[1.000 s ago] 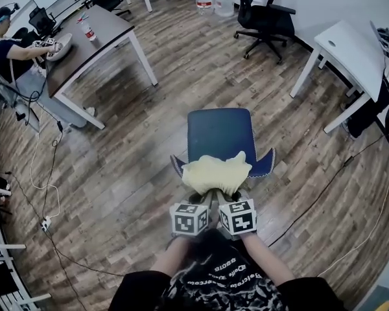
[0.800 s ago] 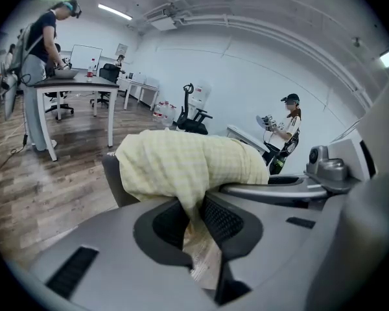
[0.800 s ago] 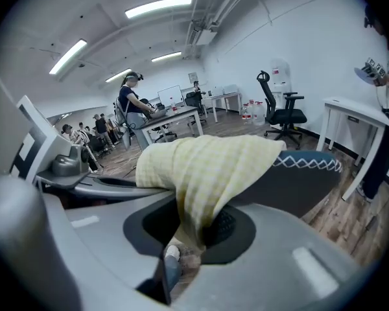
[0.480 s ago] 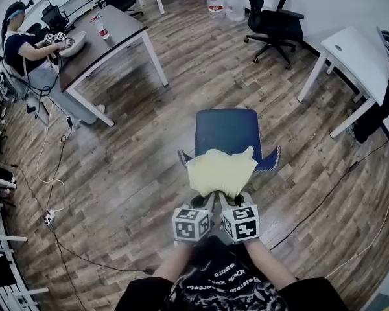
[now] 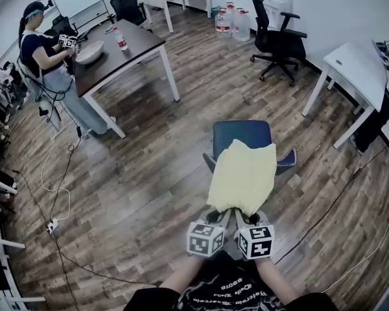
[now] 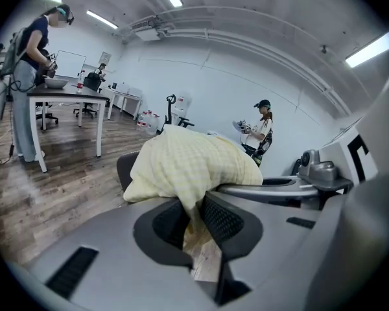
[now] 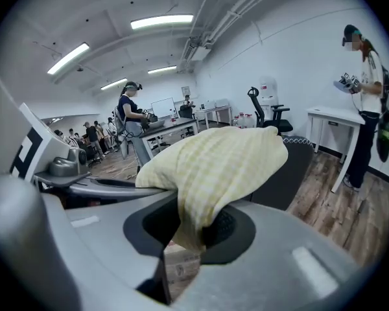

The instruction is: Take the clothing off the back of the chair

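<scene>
Clothing (image 5: 242,177), pale yellow check, gripped at its near edge by both tools. Left gripper (image 5: 222,214) and right gripper (image 5: 244,216) sit side by side, each with its jaws narrowed onto a fold of fabric. The rest drapes over the back of the blue chair (image 5: 241,132), far edge above the seat.

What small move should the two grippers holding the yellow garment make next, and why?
Probably raise both and draw them back toward the person. The left gripper and right gripper are each shut on the near edge of the yellow checked garment, while its far part appears to lie draped over the back of the blue chair, not yet free.
</scene>
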`<state>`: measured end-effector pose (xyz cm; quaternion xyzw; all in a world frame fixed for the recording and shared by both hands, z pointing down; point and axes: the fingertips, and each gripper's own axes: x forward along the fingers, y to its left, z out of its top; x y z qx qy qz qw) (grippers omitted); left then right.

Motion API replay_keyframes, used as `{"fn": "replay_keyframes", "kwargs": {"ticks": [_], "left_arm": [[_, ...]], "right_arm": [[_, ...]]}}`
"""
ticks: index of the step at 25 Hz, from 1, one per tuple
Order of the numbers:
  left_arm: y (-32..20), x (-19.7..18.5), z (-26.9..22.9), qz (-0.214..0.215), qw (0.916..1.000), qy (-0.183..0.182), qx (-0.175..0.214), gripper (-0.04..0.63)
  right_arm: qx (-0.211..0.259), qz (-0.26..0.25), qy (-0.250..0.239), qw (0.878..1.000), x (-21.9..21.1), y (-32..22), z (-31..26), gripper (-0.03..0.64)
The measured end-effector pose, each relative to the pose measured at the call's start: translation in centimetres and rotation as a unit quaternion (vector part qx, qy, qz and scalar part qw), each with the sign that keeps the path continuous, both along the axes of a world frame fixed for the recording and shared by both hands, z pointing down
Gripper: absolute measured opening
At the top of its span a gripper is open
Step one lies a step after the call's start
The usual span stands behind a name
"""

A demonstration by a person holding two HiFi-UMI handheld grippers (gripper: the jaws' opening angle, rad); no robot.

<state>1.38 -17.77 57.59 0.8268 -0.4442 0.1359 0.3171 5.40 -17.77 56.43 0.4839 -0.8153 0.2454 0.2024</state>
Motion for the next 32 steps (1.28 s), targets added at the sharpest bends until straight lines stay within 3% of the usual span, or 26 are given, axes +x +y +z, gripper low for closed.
{"fn": "replay_keyframes", "kwargs": {"ticks": [5,12,32], "left_arm": [[4.4,-3.7,-0.4,0.022,0.9995,-0.014,0.018,0.061],[9.6,-8.3,-0.3,0.003,0.9997,-0.008,0.022,0.061],[17.6,-13.2,1.7,-0.021,0.9998,-0.002,-0.001,0.061]], "right_arm": [[-0.012,-0.014,-0.056,0.998,-3.7,4.9,-0.2,0.075],[-0.006,-0.029,-0.025,0.999,-8.3,9.8,-0.3,0.075],[-0.032,-0.054,-0.006,0.998,-13.1,17.8,1.6,0.075]]}}
